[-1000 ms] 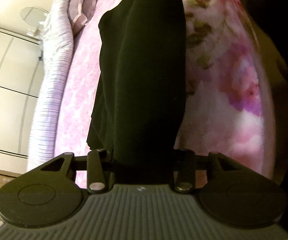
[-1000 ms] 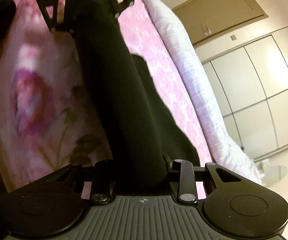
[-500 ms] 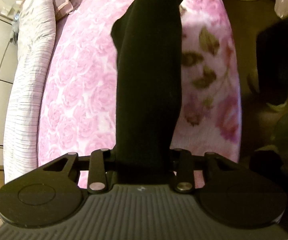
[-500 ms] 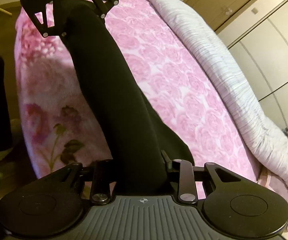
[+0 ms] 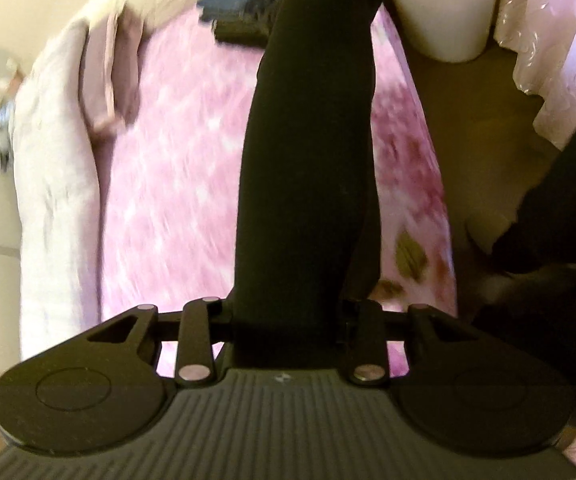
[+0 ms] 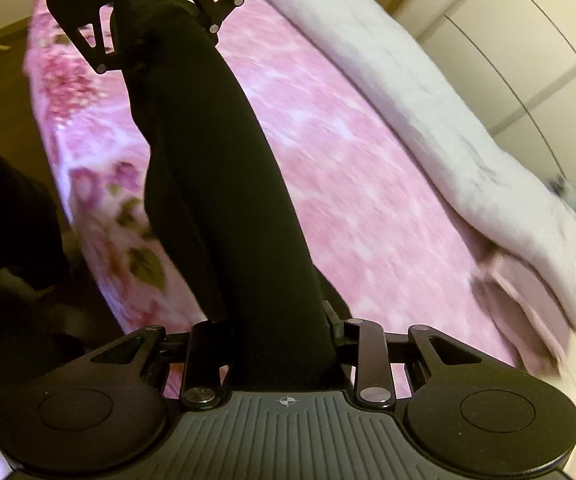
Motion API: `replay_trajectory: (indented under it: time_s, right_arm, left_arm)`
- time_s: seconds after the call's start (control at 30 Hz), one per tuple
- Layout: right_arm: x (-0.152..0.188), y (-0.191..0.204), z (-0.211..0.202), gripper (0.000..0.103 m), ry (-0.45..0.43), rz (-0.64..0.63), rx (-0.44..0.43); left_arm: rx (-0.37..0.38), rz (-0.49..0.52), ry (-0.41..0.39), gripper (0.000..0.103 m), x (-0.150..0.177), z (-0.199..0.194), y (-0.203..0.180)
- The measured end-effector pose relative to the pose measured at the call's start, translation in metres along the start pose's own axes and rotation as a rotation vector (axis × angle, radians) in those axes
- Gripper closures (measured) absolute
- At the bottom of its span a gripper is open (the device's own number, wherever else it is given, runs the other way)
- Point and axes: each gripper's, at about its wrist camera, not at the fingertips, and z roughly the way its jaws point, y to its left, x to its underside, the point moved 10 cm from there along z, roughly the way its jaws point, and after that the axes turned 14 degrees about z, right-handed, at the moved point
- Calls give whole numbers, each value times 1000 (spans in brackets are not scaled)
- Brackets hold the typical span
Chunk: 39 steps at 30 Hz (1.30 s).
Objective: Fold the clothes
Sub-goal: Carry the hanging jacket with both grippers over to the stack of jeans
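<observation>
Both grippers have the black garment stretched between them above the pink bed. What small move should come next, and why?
Probably lower both ends together onto the pink floral bedspread. The black garment hangs taut in the air between the left gripper and right gripper, both clamped on it, and folding needs it lying flat.

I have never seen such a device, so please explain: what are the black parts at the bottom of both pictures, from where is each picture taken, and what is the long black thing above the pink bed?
Each picture comes from a camera on a hand-held gripper, looking forward along its fingers. The black parts at the bottom are that gripper's own body. The left gripper and the right gripper each clamp one end of the same black garment, stretched between them above the pink flowered bedspread. The other gripper shows at the top of each view. A pale quilt lies along the bed's far side.
</observation>
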Motion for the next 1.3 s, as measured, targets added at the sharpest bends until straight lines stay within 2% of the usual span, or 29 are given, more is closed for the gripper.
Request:
replay_trajectory:
  time_s: [0.27, 0.4, 0.5, 0.67, 0.87, 0.93, 1.0, 1.07, 1.13, 1.2, 1.27, 1.3]
  right_arm:
    - [42, -97, -49, 72, 76, 154, 167]
    - [64, -151, -73, 72, 107, 213, 266]
    - [84, -201, -89, 72, 112, 243, 326]
    - [131, -312, -93, 72, 85, 231, 387]
    - [203, -466, -54, 72, 21, 142, 422]
    - [221, -507, -41, 72, -11, 113, 463]
    - [247, -521, -14, 71, -28, 114, 476]
    - [275, -531, 16, 70, -44, 118, 484]
    - [309, -530, 56, 70, -37, 138, 462]
    - [346, -503, 105, 70, 26, 162, 375]
    - [377, -473, 144, 69, 98, 171, 296]
    - [388, -462, 156, 67, 116, 160, 291]
  left_arm:
    - [-111, 225, -193, 72, -76, 26, 82]
    - [-161, 316, -281, 71, -125, 32, 124]
    - [-205, 372, -318, 71, -173, 44, 159]
    - [-282, 376, -320, 71, -252, 81, 225]
    - [-365, 331, -258, 72, -343, 148, 306]
    - [-412, 317, -251, 72, -369, 172, 322]
    - [-456, 304, -244, 71, -394, 196, 337]
    - [-436, 308, -239, 71, -406, 241, 321]
    - [-334, 301, -195, 71, -406, 298, 281]
    - [-233, 293, -151, 70, -406, 354, 241]
    - [-147, 287, -106, 69, -400, 393, 205]
    - [-169, 299, -103, 68, -397, 400, 196]
